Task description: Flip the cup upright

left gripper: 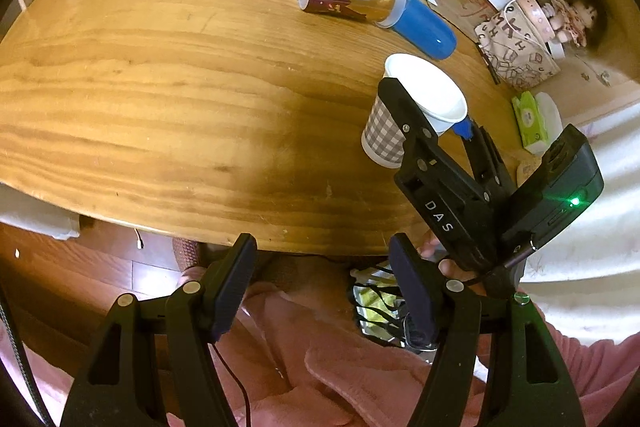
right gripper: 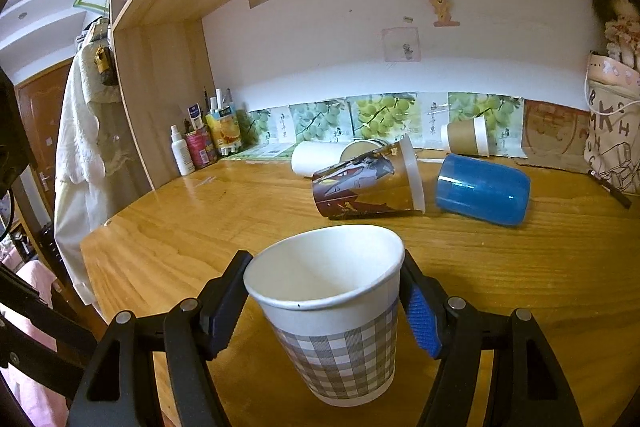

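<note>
A grey-checked paper cup (right gripper: 336, 323) stands mouth up on the wooden table (right gripper: 520, 267), slightly tilted. My right gripper (right gripper: 326, 307) is shut on the cup, one finger on each side below its rim. In the left wrist view the same cup (left gripper: 384, 135) shows at the right with the right gripper (left gripper: 424, 115) around it. My left gripper (left gripper: 324, 287) is open and empty, held off the table's near edge above a pink garment.
Several cups lie on their sides at the back: a printed cup (right gripper: 368, 183), a blue cup (right gripper: 482, 189), a white cup (right gripper: 316, 157) and a brown cup (right gripper: 466, 137). Bottles and cans (right gripper: 200, 143) stand back left. A patterned bag (right gripper: 612, 139) stands at right.
</note>
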A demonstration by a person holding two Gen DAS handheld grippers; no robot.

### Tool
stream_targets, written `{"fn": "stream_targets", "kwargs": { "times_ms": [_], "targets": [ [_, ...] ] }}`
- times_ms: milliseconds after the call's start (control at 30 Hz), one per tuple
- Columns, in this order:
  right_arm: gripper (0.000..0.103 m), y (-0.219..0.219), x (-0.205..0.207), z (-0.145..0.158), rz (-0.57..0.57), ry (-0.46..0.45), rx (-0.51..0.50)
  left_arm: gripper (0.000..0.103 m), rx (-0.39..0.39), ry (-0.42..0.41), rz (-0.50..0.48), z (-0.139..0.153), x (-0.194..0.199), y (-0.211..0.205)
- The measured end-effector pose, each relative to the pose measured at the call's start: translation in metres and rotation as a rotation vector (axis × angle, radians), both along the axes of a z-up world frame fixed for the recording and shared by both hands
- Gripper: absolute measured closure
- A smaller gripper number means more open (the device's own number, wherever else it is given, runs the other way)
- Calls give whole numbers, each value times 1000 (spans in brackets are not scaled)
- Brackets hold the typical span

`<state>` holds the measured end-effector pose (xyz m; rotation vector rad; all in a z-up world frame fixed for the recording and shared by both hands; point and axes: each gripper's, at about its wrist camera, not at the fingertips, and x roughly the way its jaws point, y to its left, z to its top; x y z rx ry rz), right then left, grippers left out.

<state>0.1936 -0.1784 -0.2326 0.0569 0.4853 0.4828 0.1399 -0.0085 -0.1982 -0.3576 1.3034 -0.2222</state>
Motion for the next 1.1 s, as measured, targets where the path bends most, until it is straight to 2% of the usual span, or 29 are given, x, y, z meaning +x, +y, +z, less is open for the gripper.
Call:
{"fn": "stream_targets", "kwargs": {
  "times_ms": [467,567,800,1100],
  "targets": [
    [29,-4,-8,-4,-7,7,-17,31,-15,-21,-44,3,10,-9],
    [29,-4,-11,-7,-17,31,-24,31,-11,-22,-58,-3,13,-6],
    [22,-4,-24,-15,-72,71,-65,31,10,-27,-55,-12,14,10],
    [17,-6,-56,-13,-162,171,-81,31,27,-95,-19,-7,4,26]
  ]
}}
